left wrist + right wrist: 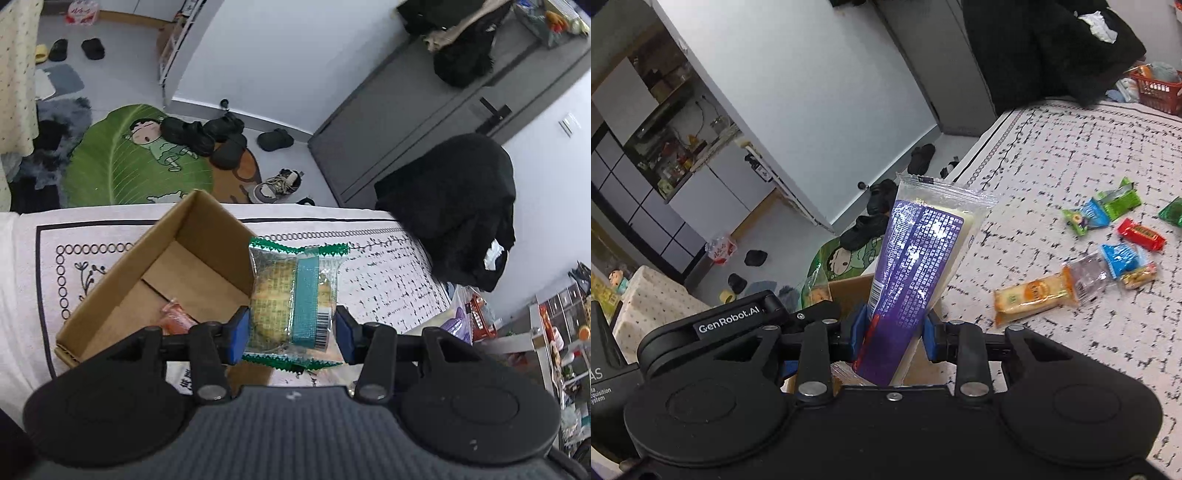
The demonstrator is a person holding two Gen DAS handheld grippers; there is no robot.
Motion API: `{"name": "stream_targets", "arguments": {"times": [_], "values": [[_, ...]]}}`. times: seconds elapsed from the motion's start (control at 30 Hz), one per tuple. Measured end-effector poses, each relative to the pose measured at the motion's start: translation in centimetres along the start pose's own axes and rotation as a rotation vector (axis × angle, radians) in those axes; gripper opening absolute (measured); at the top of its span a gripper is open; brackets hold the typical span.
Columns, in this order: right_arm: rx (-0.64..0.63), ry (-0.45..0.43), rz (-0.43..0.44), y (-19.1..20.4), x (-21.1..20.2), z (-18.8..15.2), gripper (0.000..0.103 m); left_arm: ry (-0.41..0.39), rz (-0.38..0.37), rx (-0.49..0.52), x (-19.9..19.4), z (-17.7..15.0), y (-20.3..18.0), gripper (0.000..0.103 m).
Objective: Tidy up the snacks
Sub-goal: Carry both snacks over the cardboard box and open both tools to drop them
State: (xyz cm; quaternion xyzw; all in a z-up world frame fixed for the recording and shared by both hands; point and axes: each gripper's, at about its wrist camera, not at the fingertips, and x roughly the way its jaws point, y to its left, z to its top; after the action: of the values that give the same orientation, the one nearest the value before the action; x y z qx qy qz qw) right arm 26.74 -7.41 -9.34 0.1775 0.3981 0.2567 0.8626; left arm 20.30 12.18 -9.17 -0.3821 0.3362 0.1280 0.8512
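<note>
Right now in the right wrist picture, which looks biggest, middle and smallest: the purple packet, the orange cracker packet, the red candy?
1. Purple packet, though it's nearest the camera, held by the right gripper.
2. Orange cracker packet.
3. Red candy.

Glossy plastic wrapper [291, 299] — matt cardboard box [155, 277]

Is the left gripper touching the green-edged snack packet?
Touching. In the left wrist view, the left gripper has both blue fingers pressed against the sides of the snack packet, holding it above the table beside the cardboard box.
</note>
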Motion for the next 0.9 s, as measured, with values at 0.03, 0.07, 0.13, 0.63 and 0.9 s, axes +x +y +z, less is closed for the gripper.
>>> {"name": "stream_targets", "arguments": {"times": [0.03,0.07,0.13,0.63,0.9], "values": [[-0.003,0.005,-0.001,0.2,0.3,-0.1,0.031,0.001,0.004,-0.009,0.1,0.2,0.3,0.047],[-0.005,0.008,-0.002,0.4,0.5,-0.1,0.031,0.002,0.007,-0.019,0.1,0.3,0.6,0.047],[-0.012,0.018,-0.003,0.8,1.0,-0.3,0.031,0.007,0.013,-0.040,0.4,0.7,1.3,0.047],[-0.020,0.075,-0.011,1.8,4.3,-1.6,0.031,0.051,0.082,-0.155,2.5,1.6,5.3,0.047],[-0.023,0.096,-0.004,2.1,5.3,-1.8,0.031,0.052,0.101,-0.232,2.7,1.8,6.5,0.051]]}}
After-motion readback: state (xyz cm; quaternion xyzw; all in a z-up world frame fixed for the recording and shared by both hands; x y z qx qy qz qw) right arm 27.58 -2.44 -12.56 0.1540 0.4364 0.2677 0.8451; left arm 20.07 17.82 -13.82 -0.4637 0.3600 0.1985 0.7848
